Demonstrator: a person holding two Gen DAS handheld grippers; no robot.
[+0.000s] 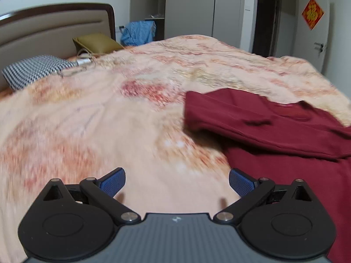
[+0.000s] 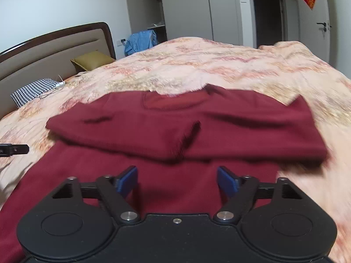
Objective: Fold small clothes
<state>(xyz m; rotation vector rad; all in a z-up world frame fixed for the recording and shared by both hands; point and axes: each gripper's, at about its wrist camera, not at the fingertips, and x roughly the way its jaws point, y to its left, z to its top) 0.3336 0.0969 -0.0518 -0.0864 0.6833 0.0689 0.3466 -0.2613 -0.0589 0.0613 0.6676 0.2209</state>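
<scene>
A dark red garment (image 2: 175,127) lies spread on the bed's peach floral blanket (image 2: 219,65), both sleeves folded across its chest and the neckline at the far side. My right gripper (image 2: 177,180) hovers over the garment's near part, open, with nothing between its blue pads (image 2: 128,180). In the left wrist view the same garment (image 1: 274,131) lies to the right. My left gripper (image 1: 177,184) is open over the bare blanket (image 1: 109,120) just left of the cloth, holding nothing. A black tip of the left gripper (image 2: 15,149) shows at the right wrist view's left edge.
At the bed's head stand a padded headboard (image 1: 43,28), a checked pillow (image 1: 33,70) and an olive pillow (image 1: 96,42). A small metallic object with a cable (image 1: 83,62) lies near the pillows. Blue cloth (image 1: 138,31) hangs beyond the bed. Wardrobes and a doorway (image 1: 265,22) stand behind.
</scene>
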